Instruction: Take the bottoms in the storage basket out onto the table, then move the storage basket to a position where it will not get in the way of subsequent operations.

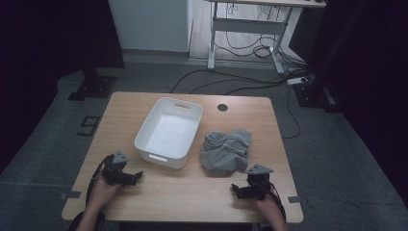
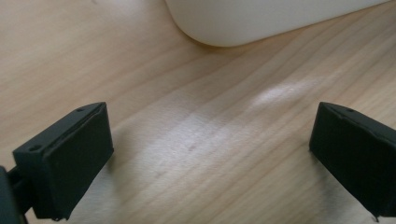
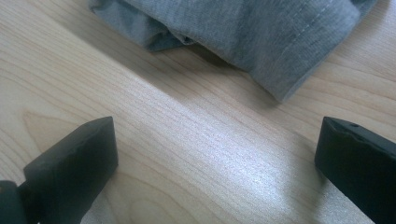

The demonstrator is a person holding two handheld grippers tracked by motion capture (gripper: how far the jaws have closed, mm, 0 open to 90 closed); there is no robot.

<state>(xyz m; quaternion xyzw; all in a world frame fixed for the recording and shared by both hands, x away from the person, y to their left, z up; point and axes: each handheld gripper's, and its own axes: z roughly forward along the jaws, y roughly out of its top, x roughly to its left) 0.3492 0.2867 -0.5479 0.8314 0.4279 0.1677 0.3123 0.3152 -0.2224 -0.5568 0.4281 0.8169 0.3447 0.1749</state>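
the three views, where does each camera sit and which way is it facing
High view: above the person's side, looking forward and down on the table; both forearms, the left hand-held gripper and right hand-held gripper show.
Left gripper view: rides the left hand-held gripper, facing the white bin; its black jaws stand wide apart.
Right gripper view: rides the right hand-held gripper, facing the grey garment; its jaws stand wide apart.
Shared: the high view also shows the bin and the garment.

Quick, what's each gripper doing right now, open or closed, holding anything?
Left gripper: open, empty, near the white bin.
Right gripper: open, empty, near the grey cloth.
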